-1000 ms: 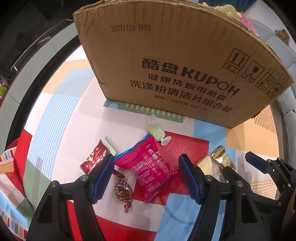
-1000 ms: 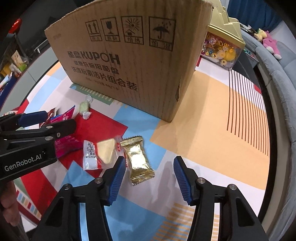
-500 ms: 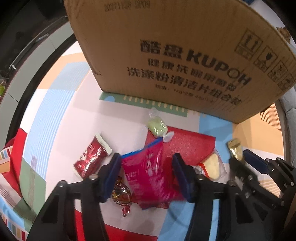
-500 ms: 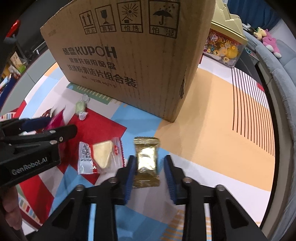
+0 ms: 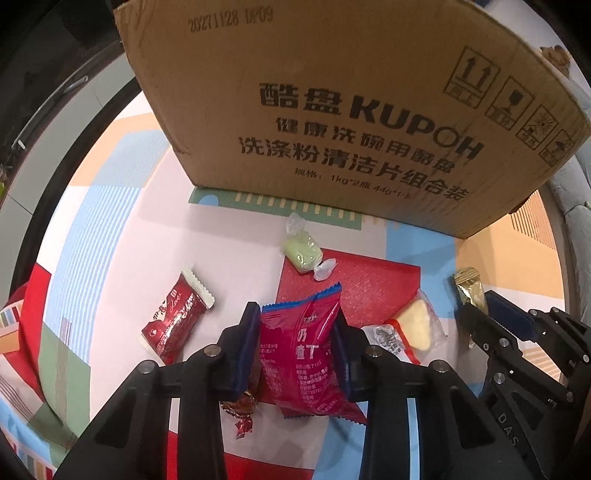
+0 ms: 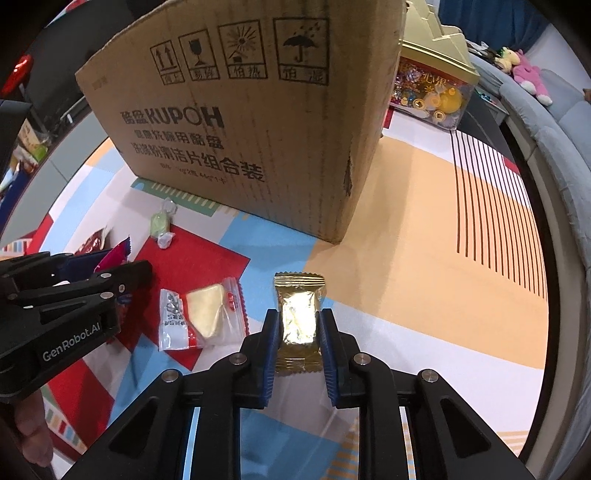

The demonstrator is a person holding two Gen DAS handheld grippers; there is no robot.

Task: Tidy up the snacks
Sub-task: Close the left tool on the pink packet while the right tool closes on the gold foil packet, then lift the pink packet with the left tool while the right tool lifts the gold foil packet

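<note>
You're working over a play mat (image 6: 417, 206) patched in orange, pale blue, red and white. Past its right edge curves a grey sofa (image 6: 554, 147), with a pink plush toy (image 6: 530, 75) on it. Behind that sofa hangs a blue curtain (image 6: 491, 22).

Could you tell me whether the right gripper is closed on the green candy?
No, the right gripper pinches the gold packet; the green candy lies untouched.

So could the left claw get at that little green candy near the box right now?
Probably not yet. The left gripper has its jaws shut on the pink snack packet, so it is occupied. The green candy lies uncovered on the mat just ahead of it, short of the cardboard box.
</note>
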